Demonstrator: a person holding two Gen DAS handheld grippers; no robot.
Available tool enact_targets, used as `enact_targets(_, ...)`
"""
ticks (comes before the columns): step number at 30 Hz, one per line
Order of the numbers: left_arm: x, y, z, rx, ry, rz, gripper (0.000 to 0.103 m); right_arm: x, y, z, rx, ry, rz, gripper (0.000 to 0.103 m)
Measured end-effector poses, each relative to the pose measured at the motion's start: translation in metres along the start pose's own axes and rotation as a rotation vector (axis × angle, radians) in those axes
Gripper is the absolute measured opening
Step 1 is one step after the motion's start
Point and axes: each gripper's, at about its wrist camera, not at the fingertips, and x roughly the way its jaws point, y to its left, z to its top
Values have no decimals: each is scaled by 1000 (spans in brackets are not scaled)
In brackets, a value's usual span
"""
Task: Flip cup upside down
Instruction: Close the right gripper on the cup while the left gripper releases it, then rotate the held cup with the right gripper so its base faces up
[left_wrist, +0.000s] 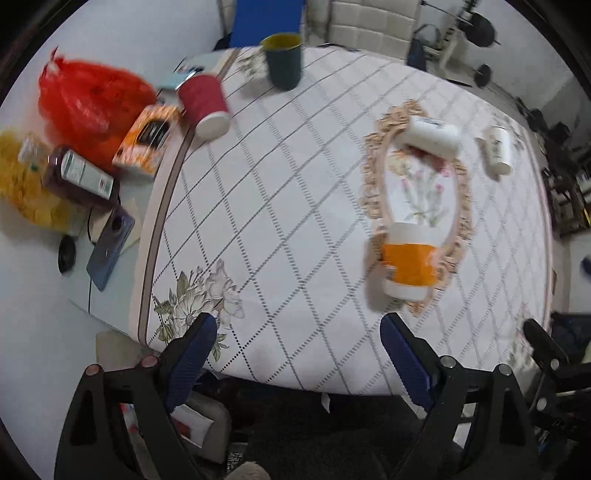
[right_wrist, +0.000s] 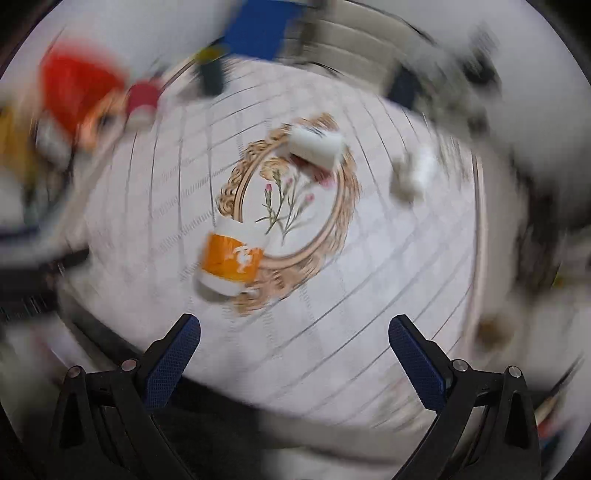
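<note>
Blue-padded fingers of the left gripper (left_wrist: 299, 347) stand wide apart over the near edge of the table (left_wrist: 295, 206), holding nothing; the right gripper (right_wrist: 293, 343) is likewise spread and empty, though its view is badly smeared. Just beyond both lies the orange-banded cup (left_wrist: 408, 260) (right_wrist: 234, 258), white at both ends with a broad orange wrap bearing a pale mark; it seems to rest mouth-down on the tablecloth at the near rim of the ornate gold oval motif (left_wrist: 373, 184), but blur leaves that uncertain. Farther on, a white cup (left_wrist: 430, 136) lies on its side across the oval's far edge, with another white cup (left_wrist: 498, 149) off to the right of it. Toward the far left sits a red cup (left_wrist: 205, 105), and behind it a dark teal cup (left_wrist: 283, 61) stands upright.
</note>
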Motion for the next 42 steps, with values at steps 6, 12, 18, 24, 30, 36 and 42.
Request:
enact_targets(6,61,17,-6,-99,67,10,91,44,87,-6,-940,-40,-296,103)
enact_targets(12,100,23,-11,-180,129,1,91,99,116,-61,-1811,-89,-453,103)
enact_targets(18,124,35,-18,-256,173,0,91,140,102,-79,-2343,-169,-534,103)
enact_targets(24,136,44,-20,-307,187,-9,91,163,100,-67,-2548,-139,-516,103)
enact_targets(30,142,50,-12,-320,190,-15,91,182,94,-53,-2666,-109,-501,103)
enact_targets(36,144,47,-7,-321,198,-14,91,195,93,-49,-2696,-105,-475,101)
enact_targets(42,145,41,0,-320,203,-7,91,205,86,-60,-2689,-95,-459,94)
